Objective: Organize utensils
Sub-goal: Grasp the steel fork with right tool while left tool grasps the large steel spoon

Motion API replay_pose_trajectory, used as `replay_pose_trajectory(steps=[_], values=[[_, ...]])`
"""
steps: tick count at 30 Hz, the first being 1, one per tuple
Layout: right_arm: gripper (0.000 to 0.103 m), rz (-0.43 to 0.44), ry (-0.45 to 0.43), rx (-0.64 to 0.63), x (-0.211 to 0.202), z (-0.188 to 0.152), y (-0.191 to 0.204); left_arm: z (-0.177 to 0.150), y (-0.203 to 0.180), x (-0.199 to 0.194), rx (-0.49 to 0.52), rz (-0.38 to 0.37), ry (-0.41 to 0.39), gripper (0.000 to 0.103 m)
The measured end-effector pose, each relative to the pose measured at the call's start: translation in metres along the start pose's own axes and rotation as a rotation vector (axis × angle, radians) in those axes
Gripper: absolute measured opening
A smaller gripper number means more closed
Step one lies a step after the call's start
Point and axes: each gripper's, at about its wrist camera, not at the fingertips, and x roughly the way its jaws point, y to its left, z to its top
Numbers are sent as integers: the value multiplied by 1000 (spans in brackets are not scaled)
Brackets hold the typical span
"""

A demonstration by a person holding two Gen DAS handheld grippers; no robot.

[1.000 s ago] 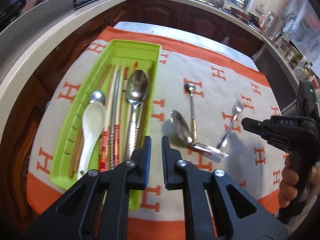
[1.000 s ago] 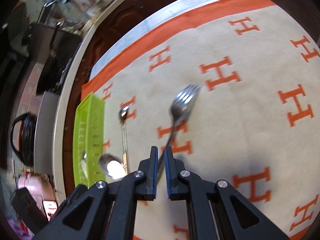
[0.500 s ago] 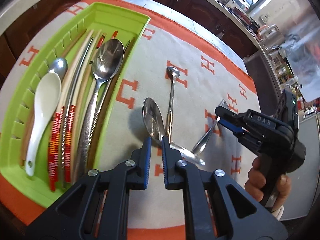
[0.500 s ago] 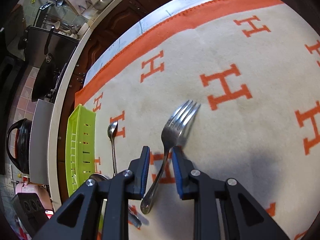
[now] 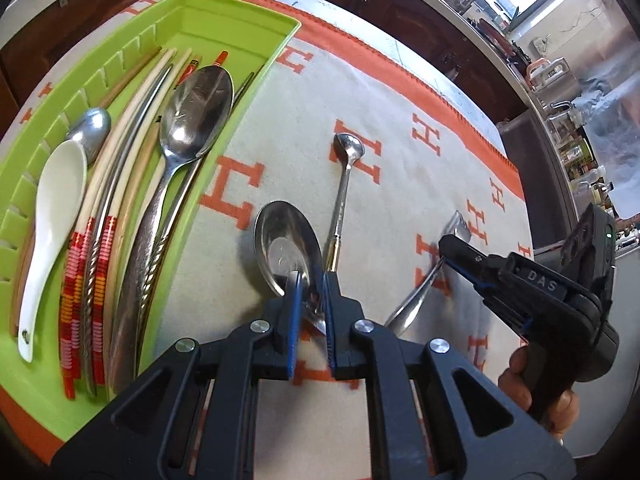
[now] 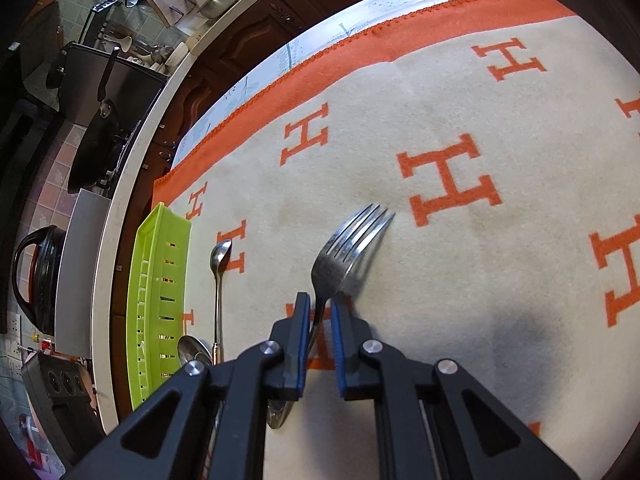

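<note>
Left gripper [image 5: 311, 280]: jaws stand slightly apart, straddling the neck of the large steel spoon [image 5: 286, 250] that lies on the cloth; whether the blue pads touch the metal cannot be determined, so no grasp is confirmed. The spoon's bowl faces up, just beside the green tray's near wall.

Right gripper [image 6: 320, 308]: jaws parted with a narrow gap on either side of the fork's handle; the fork [image 6: 348, 248] lies flat on the cloth, tines pointing away from the gripper. Contact between pads and handle is not clear. In the left wrist view, the same gripper [image 5: 450, 250] is held by a hand [image 5: 536, 392] at the lower right, its tip over the fork [image 5: 424, 284].

Small teaspoon [image 5: 345, 184]: on the cloth between the large spoon and the fork, bowl pointing away, handle end close to the left gripper's right finger.

Green tray [image 5: 240, 28]: on the left part of the cloth, holding a white ceramic spoon [image 5: 52, 216], chopsticks with red-banded ends [image 5: 86, 292], a large steel spoon [image 5: 196, 112] and a smaller metal spoon [image 5: 90, 132].

Tablecloth [image 6: 500, 280]: cream with orange H motifs and an orange border.
</note>
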Motion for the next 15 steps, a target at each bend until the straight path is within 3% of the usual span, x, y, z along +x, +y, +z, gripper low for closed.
replay_pose_trajectory(steps=[7,15], values=[[9,0,-2,-8,0,-1,0,-5,7,-25,-9,-15,-50,22],[9,-1,1,-17,0,-1,2,-6,6,-18,-14,-11,-38,22]])
